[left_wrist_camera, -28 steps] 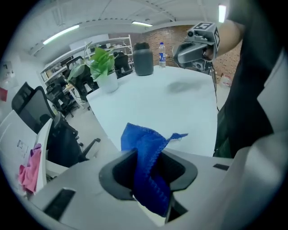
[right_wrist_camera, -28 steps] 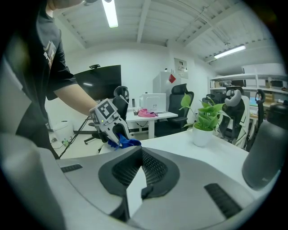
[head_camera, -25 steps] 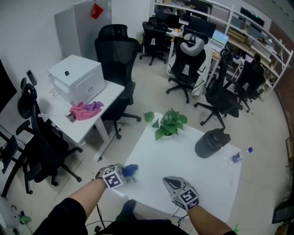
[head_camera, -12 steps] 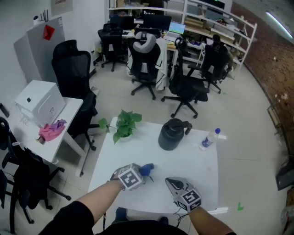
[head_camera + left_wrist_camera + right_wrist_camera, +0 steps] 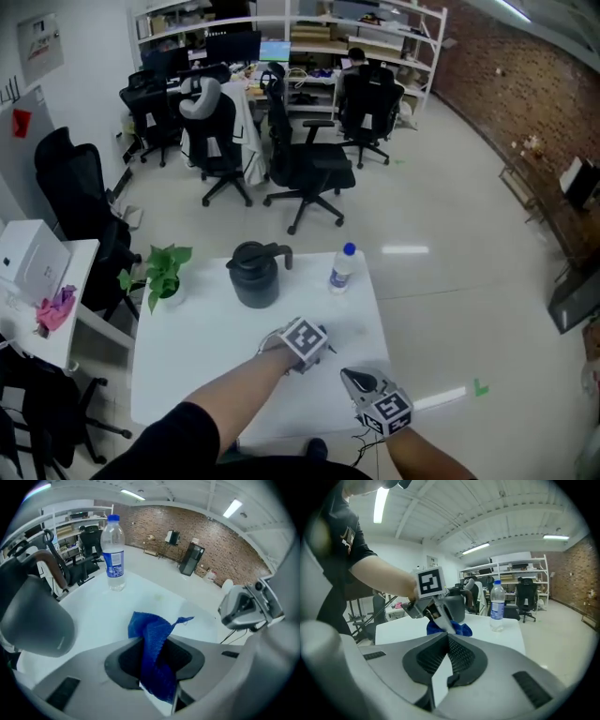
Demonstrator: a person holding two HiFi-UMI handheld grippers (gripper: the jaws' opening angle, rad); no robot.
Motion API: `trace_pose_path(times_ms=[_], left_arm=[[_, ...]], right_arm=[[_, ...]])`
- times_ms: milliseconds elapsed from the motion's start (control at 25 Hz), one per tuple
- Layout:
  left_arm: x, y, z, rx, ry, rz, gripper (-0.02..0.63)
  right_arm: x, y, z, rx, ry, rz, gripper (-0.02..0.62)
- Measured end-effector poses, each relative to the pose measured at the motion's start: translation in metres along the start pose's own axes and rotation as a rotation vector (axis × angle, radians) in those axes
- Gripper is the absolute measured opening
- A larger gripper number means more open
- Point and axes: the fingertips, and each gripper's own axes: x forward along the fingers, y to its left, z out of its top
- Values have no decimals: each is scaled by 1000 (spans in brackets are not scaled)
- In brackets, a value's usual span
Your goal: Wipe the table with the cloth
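Observation:
A blue cloth hangs between the jaws of my left gripper, which is shut on it; a loose corner sticks out over the white table. In the head view the left gripper is over the table's right part, in front of the jug. The right gripper view shows the left gripper with the blue cloth bunched under it. My right gripper is at the near right edge, its jaws shut with nothing between them.
A dark jug and a water bottle stand at the table's far side, a potted plant at its far left corner. Office chairs stand beyond. A side desk with a pink rag is at the left.
Both grippers have travelled from the table's left edge towards its right part, near the jug and bottle. The left gripper still holds the cloth. The head view has swung along.

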Motion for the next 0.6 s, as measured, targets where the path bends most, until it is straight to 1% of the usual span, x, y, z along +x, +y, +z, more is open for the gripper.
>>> trace_pose_path(times_ms=[120,160,240,360,480,600], left_arm=[[41,-18,41,-68,46,-16,115],[52,-24,53,-81,65,-16,115],[68,-35,69,-80,98,3,115],[94,-50,80,-62,138,35,115],[120,-60,85,-81,171,41,114],[135,-56,92,-114,187,25,110]], right_arm=[[-38,-37,-20,30,4,-33,14],[-50,-49,-26,39,6,-41,14],[-72,-67,-35,58,10,-62,14],[-95,-86,-49,90,19,-94,14],[-109,-100,-63,108,27,-104,14],[-112,-110,-70,119,17,-114,14]])
